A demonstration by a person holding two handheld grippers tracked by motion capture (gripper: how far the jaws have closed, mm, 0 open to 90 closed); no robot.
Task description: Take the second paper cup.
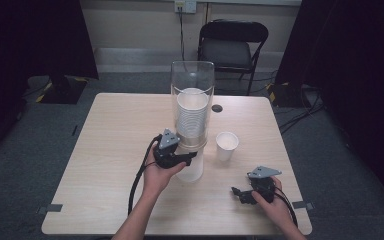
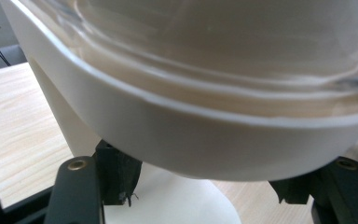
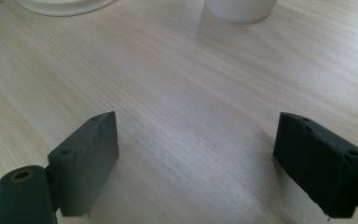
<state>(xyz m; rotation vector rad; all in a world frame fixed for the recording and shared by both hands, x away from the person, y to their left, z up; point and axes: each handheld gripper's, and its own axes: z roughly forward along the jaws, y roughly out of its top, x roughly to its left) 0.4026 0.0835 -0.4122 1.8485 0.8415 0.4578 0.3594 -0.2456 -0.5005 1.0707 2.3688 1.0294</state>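
cup dispenser (image 1: 192, 107) base between left hand-held gripper (image 1: 192, 156) jaws.

White cups (image 1: 192, 114), pale wood-grain table (image 1: 110, 150) (black tongs (image 3: 200, 163))

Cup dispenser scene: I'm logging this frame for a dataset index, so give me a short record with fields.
surface: light wooden table
dispenser: clear tube holding a stack of white cups, on a white base
loose cup: single white cup, upright, right of the dispenser
left gripper: at the dispenser's base, a jaw on either side, contact unclear
right gripper: open, low over bare table
background: black folding chair
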